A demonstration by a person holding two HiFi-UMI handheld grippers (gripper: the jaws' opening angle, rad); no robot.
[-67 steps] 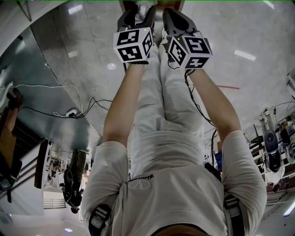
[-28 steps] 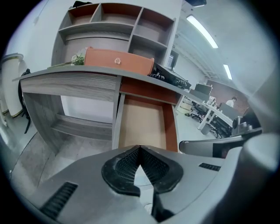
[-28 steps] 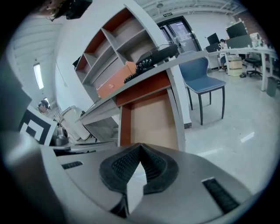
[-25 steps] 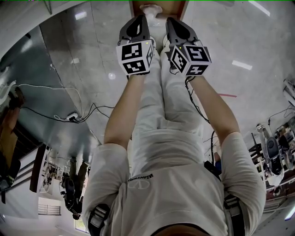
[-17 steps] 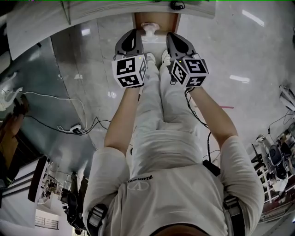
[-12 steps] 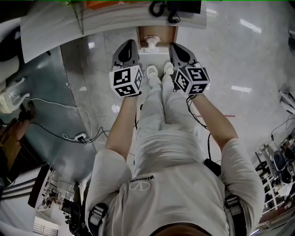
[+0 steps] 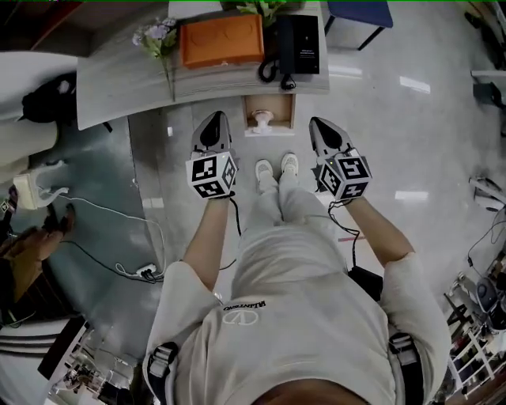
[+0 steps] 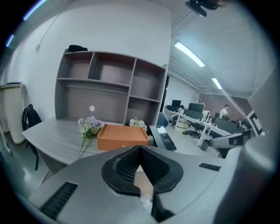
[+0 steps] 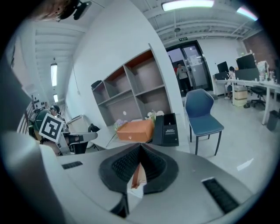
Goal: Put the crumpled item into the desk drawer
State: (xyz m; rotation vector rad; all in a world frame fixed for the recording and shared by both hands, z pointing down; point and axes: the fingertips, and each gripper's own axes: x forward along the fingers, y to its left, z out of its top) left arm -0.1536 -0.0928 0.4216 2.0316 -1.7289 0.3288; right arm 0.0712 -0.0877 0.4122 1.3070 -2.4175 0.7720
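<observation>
In the head view a small wooden desk drawer (image 7: 250, 115) stands pulled out from the front edge of the grey desk (image 7: 126, 79). A white crumpled item (image 7: 262, 119) lies inside it. My left gripper (image 7: 213, 123) hangs to the drawer's left and my right gripper (image 7: 322, 126) to its right, both above the floor and apart from it. Both sets of jaws are shut with nothing held. In the left gripper view the gripper (image 8: 140, 149) has its tips together, and the white item (image 8: 145, 199) peeps through below them. The right gripper (image 9: 140, 151) looks the same in its own view.
On the desk lie an orange box (image 7: 221, 39), a black box with a corded handset (image 7: 299, 43) and flowers (image 7: 156, 35). A shelf unit (image 8: 109, 87) stands behind. A blue chair (image 7: 357, 12) is at the right, and cables with a power strip (image 7: 146, 273) lie on the floor.
Both grippers have risen and spread apart from in front of the legs. The desk top and the pulled-out drawer with the white item have come fully into the head view.
</observation>
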